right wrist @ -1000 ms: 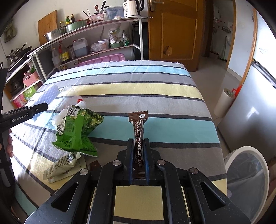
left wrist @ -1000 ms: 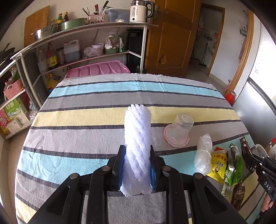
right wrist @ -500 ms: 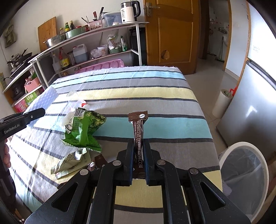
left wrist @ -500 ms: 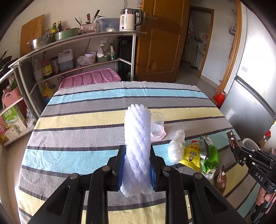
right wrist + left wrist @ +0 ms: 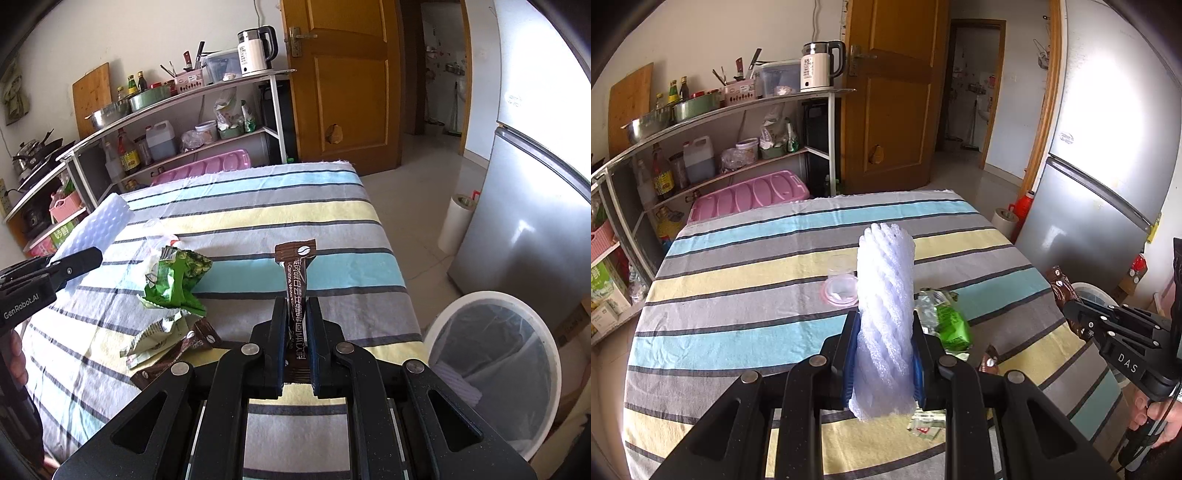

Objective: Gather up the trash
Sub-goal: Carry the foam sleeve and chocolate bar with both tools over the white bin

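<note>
- the left gripper (image 5: pixel 884 354) is clamped on a white foam net sleeve (image 5: pixel 885 306), which stands up between its blue pads (image 5: pixel 849 354) and rises well past the tips.
- the right gripper (image 5: pixel 297 332) is pinched nearly closed on a brown coffee stick sachet (image 5: pixel 295 280), held by its lower half with the top sticking out beyond the tips.
- the white bin (image 5: pixel 491 373) lined with a clear bag stands on the floor to the right of the right fingers, off the table edge; a foam sleeve already lies inside.
- risk: the sachet is thin and slick, so it could slide out if the grip loosens before it is over the bin.
- risk: the foam is springy and squashed; a release too near the rim could let it bounce out onto the floor.
- risk: both grippers heading to one opening could collide.
- left of the right fingers, a green snack bag (image 5: pixel 177 284), a pale wrapper (image 5: pixel 155 336) and another brown sachet (image 5: pixel 173 360) lie on the striped tablecloth (image 5: pixel 258 206).
- beyond the left fingertips a clear cup (image 5: pixel 840 284) lies on the cloth.
- the room is a kitchen with a metal shelf rack (image 5: pixel 720 122), wooden door (image 5: pixel 894 92) and silver fridge (image 5: pixel 1100 177).
</note>
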`<state>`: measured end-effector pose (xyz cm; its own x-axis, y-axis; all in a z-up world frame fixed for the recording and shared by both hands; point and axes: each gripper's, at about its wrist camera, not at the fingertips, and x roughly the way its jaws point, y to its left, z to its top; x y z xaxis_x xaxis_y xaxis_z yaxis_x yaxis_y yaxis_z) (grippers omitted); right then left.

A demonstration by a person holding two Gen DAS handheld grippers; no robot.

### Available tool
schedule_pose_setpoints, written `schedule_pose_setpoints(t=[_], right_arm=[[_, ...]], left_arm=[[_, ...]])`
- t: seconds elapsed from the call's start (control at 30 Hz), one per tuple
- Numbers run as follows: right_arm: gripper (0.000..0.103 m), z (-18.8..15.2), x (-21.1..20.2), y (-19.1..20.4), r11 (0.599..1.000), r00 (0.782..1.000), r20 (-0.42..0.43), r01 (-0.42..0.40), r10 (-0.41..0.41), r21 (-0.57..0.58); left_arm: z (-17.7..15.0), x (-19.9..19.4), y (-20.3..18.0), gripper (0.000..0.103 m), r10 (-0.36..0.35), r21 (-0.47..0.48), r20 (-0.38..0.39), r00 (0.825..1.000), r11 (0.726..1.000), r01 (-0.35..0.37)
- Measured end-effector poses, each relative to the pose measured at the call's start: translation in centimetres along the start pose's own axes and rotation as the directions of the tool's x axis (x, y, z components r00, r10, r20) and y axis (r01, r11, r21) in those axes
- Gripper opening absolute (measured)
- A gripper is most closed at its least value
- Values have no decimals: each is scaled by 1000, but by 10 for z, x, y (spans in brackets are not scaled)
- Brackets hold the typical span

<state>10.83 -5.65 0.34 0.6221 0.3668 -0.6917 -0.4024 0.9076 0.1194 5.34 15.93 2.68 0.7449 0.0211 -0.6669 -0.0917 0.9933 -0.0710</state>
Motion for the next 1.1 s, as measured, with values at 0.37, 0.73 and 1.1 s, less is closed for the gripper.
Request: schedule_pose_setpoints(t=[0.37, 0.73, 1.1], right_arm=[[10, -9, -37, -38, 996, 997, 42, 64, -67, 59], [10, -24, -74, -103, 973, 983, 53, 167, -177, 162], [10, -50, -90, -165, 936, 965, -5, 255, -262, 244]], left_arm=[[1, 6, -65, 24, -111, 86, -8, 994, 990, 111], [2, 24, -156, 24, -250, 182, -57, 967, 949, 256], [-5, 49, -240, 24, -355, 240, -147, 923, 893, 382]])
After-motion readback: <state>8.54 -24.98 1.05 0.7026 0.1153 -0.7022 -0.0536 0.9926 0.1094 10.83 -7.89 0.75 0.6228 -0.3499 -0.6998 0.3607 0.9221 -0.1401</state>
